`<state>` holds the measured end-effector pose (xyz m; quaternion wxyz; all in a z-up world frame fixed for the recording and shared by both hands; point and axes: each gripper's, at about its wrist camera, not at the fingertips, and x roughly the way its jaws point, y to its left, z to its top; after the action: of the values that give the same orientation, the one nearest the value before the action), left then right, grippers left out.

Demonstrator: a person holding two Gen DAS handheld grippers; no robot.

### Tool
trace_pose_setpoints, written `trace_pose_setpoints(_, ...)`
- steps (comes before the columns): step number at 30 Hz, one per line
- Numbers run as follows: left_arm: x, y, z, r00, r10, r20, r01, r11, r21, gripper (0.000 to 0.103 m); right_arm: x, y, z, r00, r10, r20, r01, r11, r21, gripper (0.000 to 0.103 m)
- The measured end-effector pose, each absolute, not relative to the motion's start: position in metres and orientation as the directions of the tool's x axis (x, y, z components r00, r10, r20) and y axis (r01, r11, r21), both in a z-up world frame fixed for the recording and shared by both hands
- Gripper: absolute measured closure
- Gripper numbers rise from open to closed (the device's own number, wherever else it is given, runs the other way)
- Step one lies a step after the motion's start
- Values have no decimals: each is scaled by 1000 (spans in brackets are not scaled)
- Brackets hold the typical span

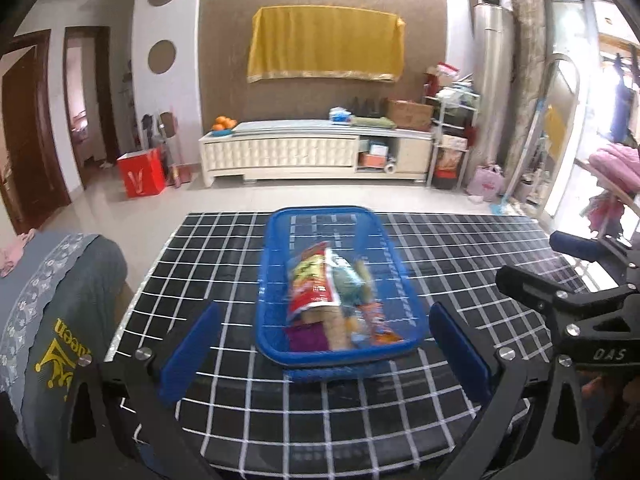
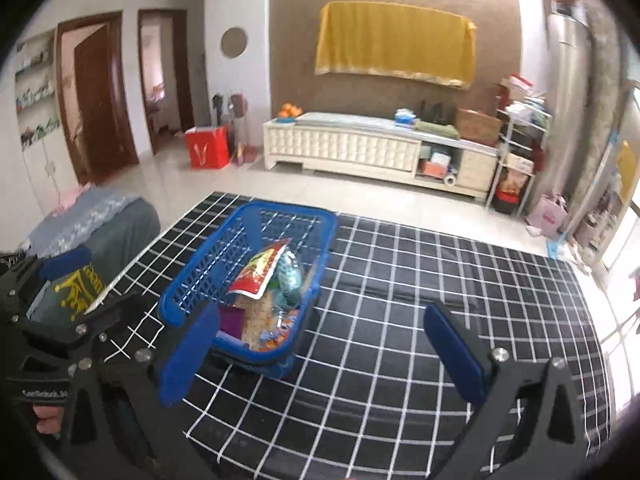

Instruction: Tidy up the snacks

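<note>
Both wrist cameras look forward and down along their own fingers from just above the checked table [image 1: 460, 264], left camera square on the blue basket [image 1: 276, 248], right one beside it, sharing basket and far wall.

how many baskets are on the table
1: a blue basket on the black grid tablecloth, in front of the left tongs, snack packets piled inside. Nothing else there looks like one.

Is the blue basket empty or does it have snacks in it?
It has snacks. The blue basket holds a pile of snack packets, a red bag on top.
</note>
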<state>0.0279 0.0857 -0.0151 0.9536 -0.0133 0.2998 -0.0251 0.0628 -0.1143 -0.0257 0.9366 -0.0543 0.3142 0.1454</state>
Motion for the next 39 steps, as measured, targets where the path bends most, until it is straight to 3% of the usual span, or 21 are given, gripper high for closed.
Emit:
trace_pose_setpoints(12,-30,43,0,845,-124,-521,122,992,-37,0,-10,-147,-17,828,190,-528,-215,976,14,0)
trace_pose_setpoints(39,-66,35,5,865,-103,-491,107,994,-20,0,-50,-155,-19,844,174,-508,-201,980,1,0)
